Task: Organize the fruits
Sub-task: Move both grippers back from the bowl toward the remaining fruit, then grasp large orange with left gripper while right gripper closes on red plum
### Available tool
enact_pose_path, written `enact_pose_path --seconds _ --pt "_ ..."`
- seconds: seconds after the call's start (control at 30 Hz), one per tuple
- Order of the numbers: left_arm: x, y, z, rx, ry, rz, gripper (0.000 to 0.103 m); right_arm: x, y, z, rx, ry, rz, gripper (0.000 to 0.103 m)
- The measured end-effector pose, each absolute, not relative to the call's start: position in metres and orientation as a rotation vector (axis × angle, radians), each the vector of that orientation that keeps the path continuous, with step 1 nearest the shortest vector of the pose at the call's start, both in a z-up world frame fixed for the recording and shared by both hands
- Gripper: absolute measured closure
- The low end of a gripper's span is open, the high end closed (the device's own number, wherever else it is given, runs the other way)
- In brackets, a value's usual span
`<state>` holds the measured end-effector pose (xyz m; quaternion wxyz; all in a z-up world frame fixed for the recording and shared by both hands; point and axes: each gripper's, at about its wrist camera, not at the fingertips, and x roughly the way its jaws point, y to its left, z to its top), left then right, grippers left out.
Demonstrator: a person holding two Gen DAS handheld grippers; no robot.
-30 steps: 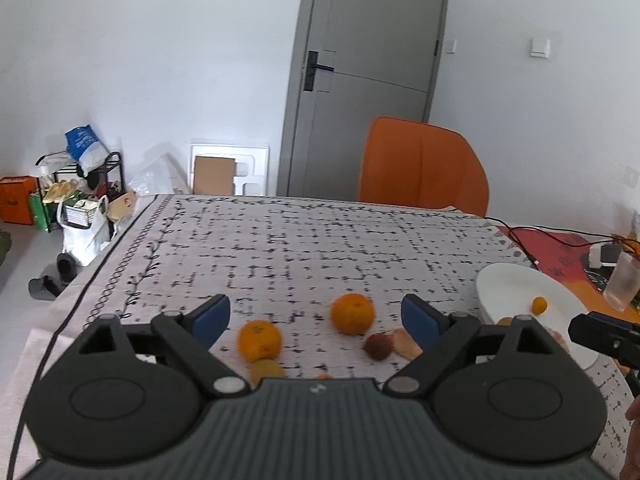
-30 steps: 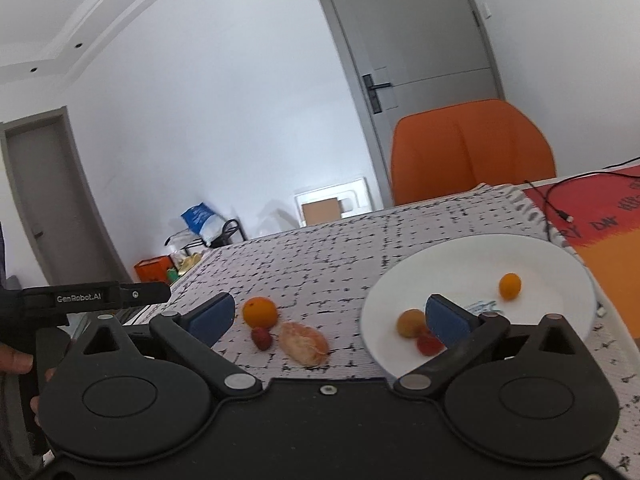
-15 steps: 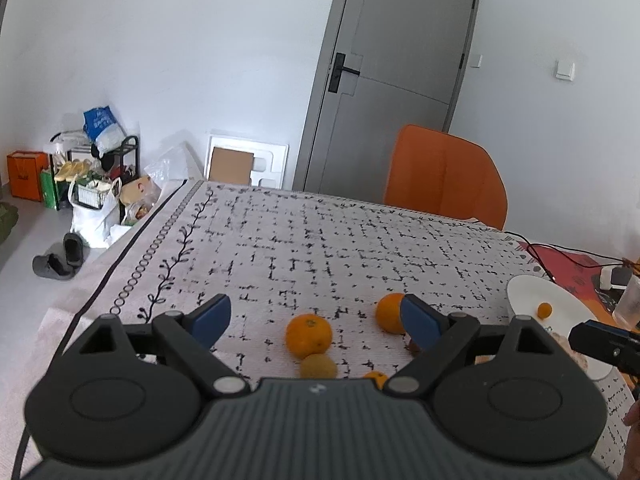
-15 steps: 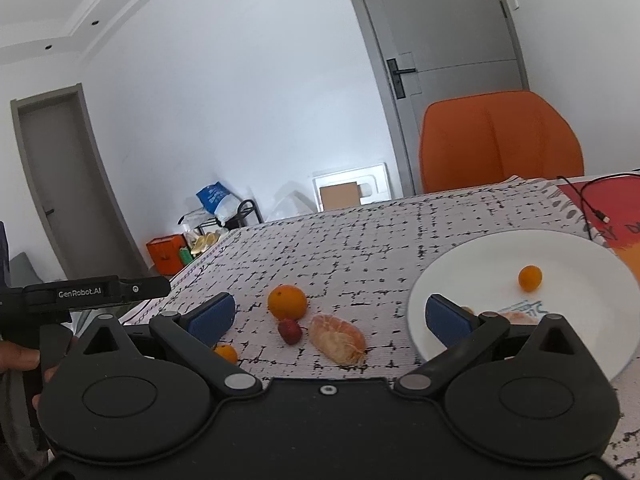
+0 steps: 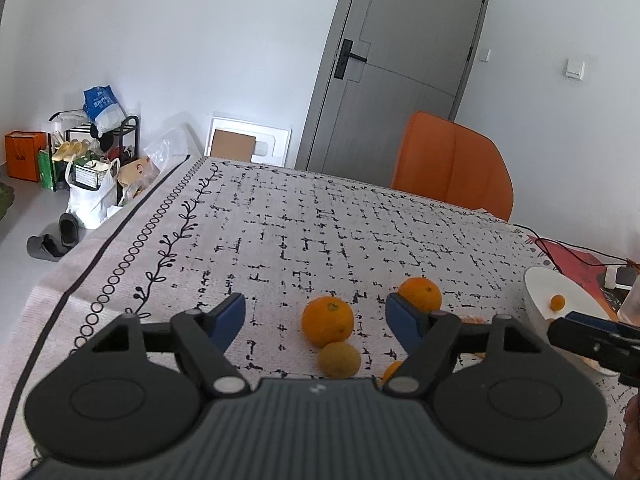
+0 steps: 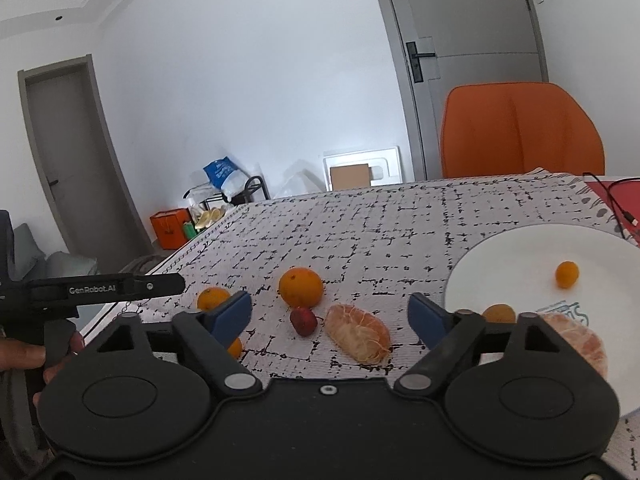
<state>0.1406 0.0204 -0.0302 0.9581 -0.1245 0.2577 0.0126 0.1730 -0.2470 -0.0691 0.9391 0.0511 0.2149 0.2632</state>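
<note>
Two oranges [image 6: 301,287] on patterned cloth, red fruit [image 6: 303,321] beside peeled segment [image 6: 357,337]; white plate [image 6: 520,252] holding small citrus [image 6: 567,274]

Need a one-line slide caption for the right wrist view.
Right gripper, jaws open and just closing, above a peeled orange on the tablecloth, beside a white plate.

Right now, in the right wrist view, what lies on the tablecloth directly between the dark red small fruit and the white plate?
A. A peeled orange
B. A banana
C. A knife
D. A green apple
A. The peeled orange, with white pith on its segments, lies on the tablecloth just right of the dark red fruit and left of the white plate.
</note>
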Motion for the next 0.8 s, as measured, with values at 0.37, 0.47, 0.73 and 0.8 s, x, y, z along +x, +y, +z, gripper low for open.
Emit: enact_pose_path --seconds 0.37,0.47,0.73,0.8 --pt "0.164 0.016 -0.046 -0.252 0.584 -0.006 0.043 0.191 -0.222 -0.080 0.054 0.507 0.573 0.048" --pt "0.170 0.015 -0.050 -0.251 0.602 -0.012 0.044 0.194 -0.215 -0.084 0.040 0.529 0.582 0.050" --pt "0.186 0.014 -0.058 -0.248 0.641 -0.009 0.054 0.204 -0.205 -0.089 0.017 0.573 0.613 0.057" --pt "0.189 0.013 -0.060 -0.242 0.654 -0.009 0.062 0.205 -0.203 -0.089 0.016 0.577 0.612 0.057"
